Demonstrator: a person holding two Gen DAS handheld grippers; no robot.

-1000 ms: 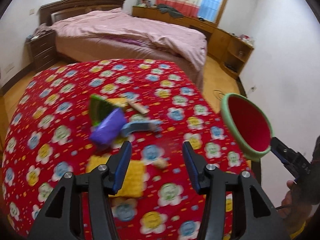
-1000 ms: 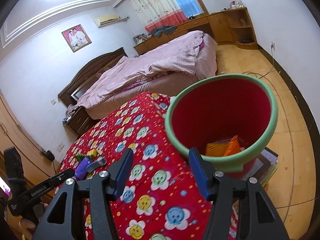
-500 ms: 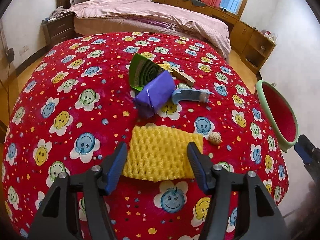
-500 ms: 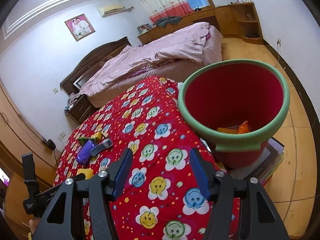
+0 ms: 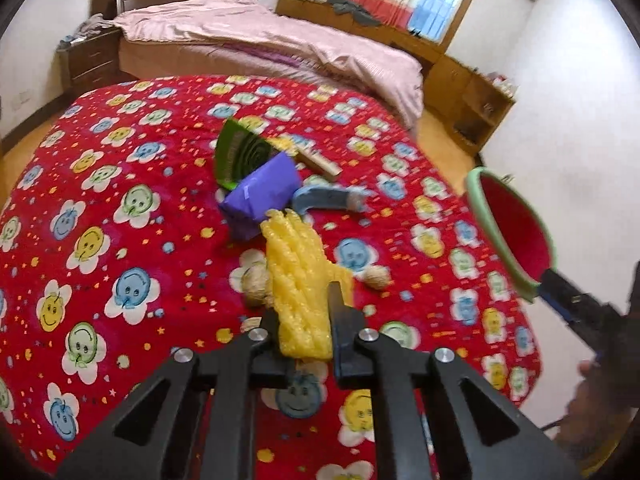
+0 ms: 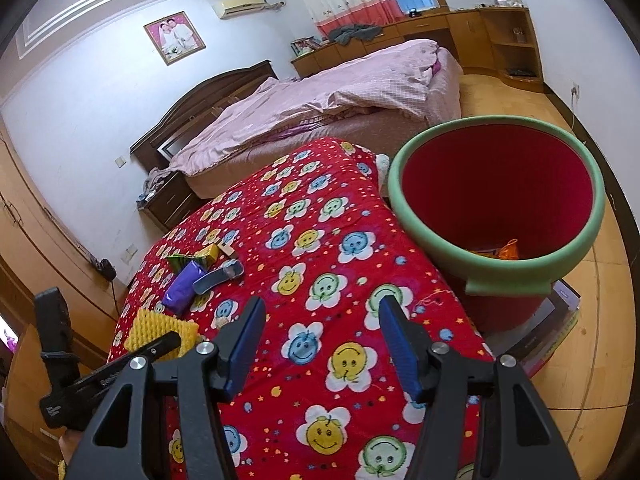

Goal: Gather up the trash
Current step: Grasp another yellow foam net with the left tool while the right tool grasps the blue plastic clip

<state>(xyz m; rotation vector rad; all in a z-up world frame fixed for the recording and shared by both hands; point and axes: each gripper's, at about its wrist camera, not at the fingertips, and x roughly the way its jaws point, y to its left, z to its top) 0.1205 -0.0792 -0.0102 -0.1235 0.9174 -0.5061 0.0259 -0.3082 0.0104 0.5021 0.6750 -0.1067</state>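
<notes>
Since your left gripper [image 5: 306, 316] is pinched onto the yellow foam net [image 5: 298, 264] just near-side of the purple packet [image 5: 262, 196], expect light, squashy, springy material; hold its bunched middle. Right gripper [image 6: 322, 340] gapes empty beside the bin [image 6: 496, 268].

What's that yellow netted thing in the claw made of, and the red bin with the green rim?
The yellow net looks like soft foam mesh, the sleeve kind that wraps fruit: puffy matte strands, crumpled where the left claw pinches it. The bin looks like hard plastic: smooth, slightly glossy red walls, a thick moulded green rim. Neither is certain from looks alone.
</notes>
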